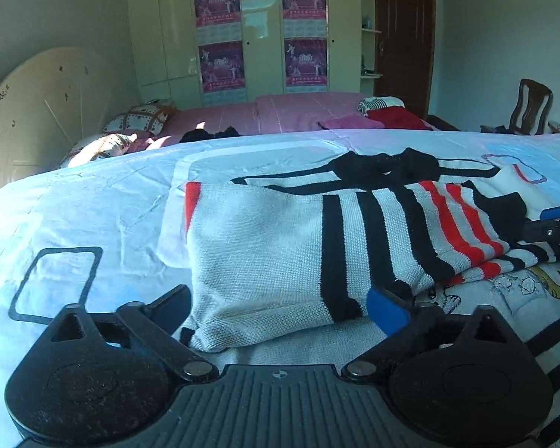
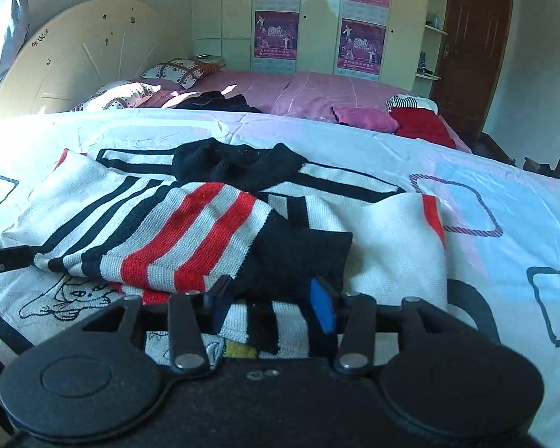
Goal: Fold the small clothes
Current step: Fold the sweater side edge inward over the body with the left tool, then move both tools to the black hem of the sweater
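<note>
A small white knit sweater with black and red stripes and a black collar lies on the bed, its sleeves folded in over the body. My left gripper is open, its jaws spread wide either side of the folded left sleeve end. My right gripper is open, its blue pads either side of the black cuff of the striped right sleeve. The right gripper also shows at the right edge of the left wrist view.
The sweater lies on a pale sheet with square outlines. Behind is a pink bed with pillows, dark clothes and a red and pink pile. A wardrobe and a chair stand beyond.
</note>
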A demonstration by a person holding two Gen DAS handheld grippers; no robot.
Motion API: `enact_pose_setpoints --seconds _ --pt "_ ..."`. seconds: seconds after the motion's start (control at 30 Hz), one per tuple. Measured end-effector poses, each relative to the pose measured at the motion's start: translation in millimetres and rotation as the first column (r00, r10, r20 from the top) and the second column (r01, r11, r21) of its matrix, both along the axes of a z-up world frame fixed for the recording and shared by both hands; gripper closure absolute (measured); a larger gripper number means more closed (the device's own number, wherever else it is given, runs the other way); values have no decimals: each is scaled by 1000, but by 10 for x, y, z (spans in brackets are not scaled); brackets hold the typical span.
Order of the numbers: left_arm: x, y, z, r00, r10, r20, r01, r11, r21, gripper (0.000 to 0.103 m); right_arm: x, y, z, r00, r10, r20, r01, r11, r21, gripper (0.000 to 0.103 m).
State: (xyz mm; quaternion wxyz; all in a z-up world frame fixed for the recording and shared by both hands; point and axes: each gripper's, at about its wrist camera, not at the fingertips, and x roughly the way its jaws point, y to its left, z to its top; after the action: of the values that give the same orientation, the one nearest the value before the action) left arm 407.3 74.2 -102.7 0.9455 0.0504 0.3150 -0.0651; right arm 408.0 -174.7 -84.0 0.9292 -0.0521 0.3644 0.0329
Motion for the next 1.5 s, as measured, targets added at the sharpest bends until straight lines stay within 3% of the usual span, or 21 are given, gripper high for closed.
enact_pose_setpoints --seconds 0.1,0.17,0.3,0.43,0.63,1.17,1.27,1.4,1.5 --pt "-58 64 23 999 0 -37 -1 1000 -18 0 -85 -35 19 1000 -24 -15 24 1000 -8 53" --pt "-125 71 13 998 5 -70 -5 1000 3 0 -135 -81 8 995 -68 -67 67 998 -21 57" --pt "-425 118 -55 993 -22 -118 24 1000 20 0 -690 -190 303 995 -86 41 84 995 58 52" --pt "-715 193 -242 984 -55 -172 57 998 8 0 -1134 -388 230 985 -173 -2 172 980 99 54" --pt "-1130 323 -244 980 -66 -186 70 998 11 0 -1649 -636 126 965 -254 -60 261 952 163 56" --pt "-2211 199 -177 969 65 -237 -60 998 28 0 -2468 -957 37 985 -147 -94 168 945 282 56" --pt "-2414 163 -172 967 83 -240 -83 997 9 0 -2607 -939 -3 985 -139 -103 161 958 238 56" --pt "-2582 139 -184 967 97 -236 -100 995 3 0 -2701 -809 55 984 -157 -83 165 981 104 55" --pt "-2607 161 -178 961 97 -258 -110 993 -39 0 -2745 -804 87 987 -143 -78 151 983 105 55"
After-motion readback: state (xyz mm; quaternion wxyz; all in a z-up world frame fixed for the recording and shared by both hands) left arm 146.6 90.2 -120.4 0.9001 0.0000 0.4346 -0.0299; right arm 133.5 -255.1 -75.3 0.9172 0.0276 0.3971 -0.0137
